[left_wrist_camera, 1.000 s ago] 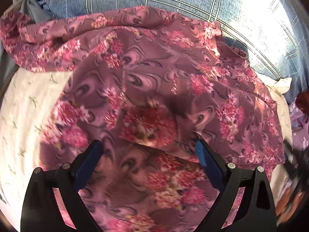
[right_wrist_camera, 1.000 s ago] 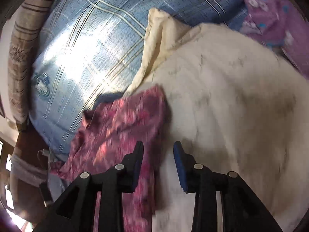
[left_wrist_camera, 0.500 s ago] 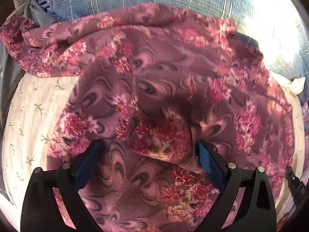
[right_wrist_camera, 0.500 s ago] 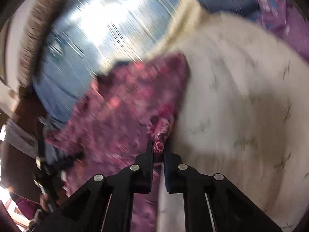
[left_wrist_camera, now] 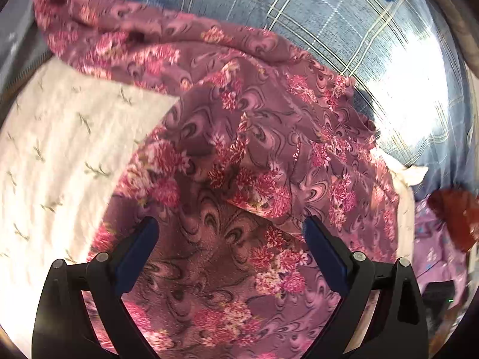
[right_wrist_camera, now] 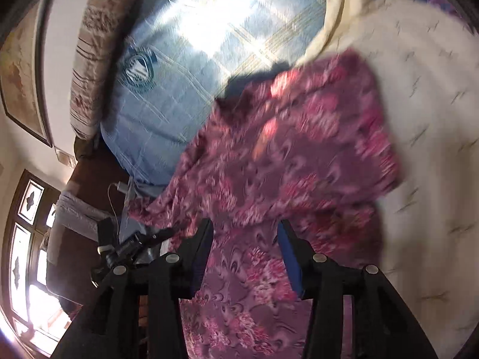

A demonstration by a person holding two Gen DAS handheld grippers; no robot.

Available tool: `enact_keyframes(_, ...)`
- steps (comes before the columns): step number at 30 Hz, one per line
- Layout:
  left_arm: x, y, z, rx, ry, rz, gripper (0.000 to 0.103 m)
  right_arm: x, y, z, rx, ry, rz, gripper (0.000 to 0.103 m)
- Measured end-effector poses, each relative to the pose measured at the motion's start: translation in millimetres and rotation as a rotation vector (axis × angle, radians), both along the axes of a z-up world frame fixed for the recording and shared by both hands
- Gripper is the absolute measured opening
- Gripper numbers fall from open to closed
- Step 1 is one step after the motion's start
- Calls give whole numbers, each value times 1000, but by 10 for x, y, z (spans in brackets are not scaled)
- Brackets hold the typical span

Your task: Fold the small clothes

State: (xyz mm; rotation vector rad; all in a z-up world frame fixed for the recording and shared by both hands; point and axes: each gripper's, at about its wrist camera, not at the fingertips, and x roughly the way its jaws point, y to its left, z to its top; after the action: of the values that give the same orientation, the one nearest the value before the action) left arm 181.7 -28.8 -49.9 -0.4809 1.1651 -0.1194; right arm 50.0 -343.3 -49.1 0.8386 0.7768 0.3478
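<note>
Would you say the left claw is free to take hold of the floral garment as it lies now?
Probably yes: the left claw is open right over the floral garment, with nothing in between.

Bedding: blue plaid quilted cover [right_wrist_camera: 191, 68], sunlit, ahead of the hand-held gripper.
Window: dark-framed paned window [right_wrist_camera: 24, 239], far left.
Wall: framed picture [right_wrist_camera: 21, 74].

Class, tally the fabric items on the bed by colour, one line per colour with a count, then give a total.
Maroon floral garment: 1
Cream sprigged cloth: 1
Blue plaid pillow: 1
Light purple flowered cloth: 1
Red cloth: 1
Total: 5
</note>
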Motion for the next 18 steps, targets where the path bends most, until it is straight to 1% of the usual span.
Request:
enact_keyframes(2, 1, -68, -74, -21, 19, -10, 98, 114, 85, -115, 49, 24, -8, 47)
enact_keyframes(5, 59, -242, -149, -37, 31, -42, 98, 220, 93, -264, 98, 75, -53, 47)
enact_keyframes(6, 77, -297, -164, -28, 28, -50, 98, 243, 91, -307, 118, 86, -66, 47)
enact_keyframes(7, 97, -371, -164, -3, 12, -61, 98, 263, 79, -347, 140, 89, -84, 47)
enact_keyframes(9, 147, -491, -154, 37, -7, -80, 98, 282, 55, -359, 159, 72, -116, 47)
enact_keyframes(10, 170, -528, -143, 45, -15, -85, 98, 282, 31, -357, 166, 59, -136, 47)
enact_keyframes(12, 222, -601, -91, 67, -59, -90, 96, 302, 4, -374, 182, 47, -174, 45)
enact_keyframes(13, 256, -641, -70, 91, -80, -95, 91, 345, 17, -413, 191, 55, -186, 42)
enact_keyframes(14, 300, -683, -60, 131, -96, -99, 68, 378, 23, -434, 191, 67, -192, 37)
enact_keyframes(15, 353, -709, -63, 190, -90, -99, 36, 417, 17, -449, 198, 76, -188, 15)
enact_keyframes(16, 384, -694, -53, 206, -83, -99, 28, 457, 28, -467, 237, 84, -164, 4)
enact_keyframes(17, 398, -633, -17, 188, -90, -89, 20, 456, 34, -460, 296, 77, -156, 4)
enact_keyframes(18, 385, -520, 54, 167, -113, -56, 19, 424, 44, -428, 353, 55, -147, 4)
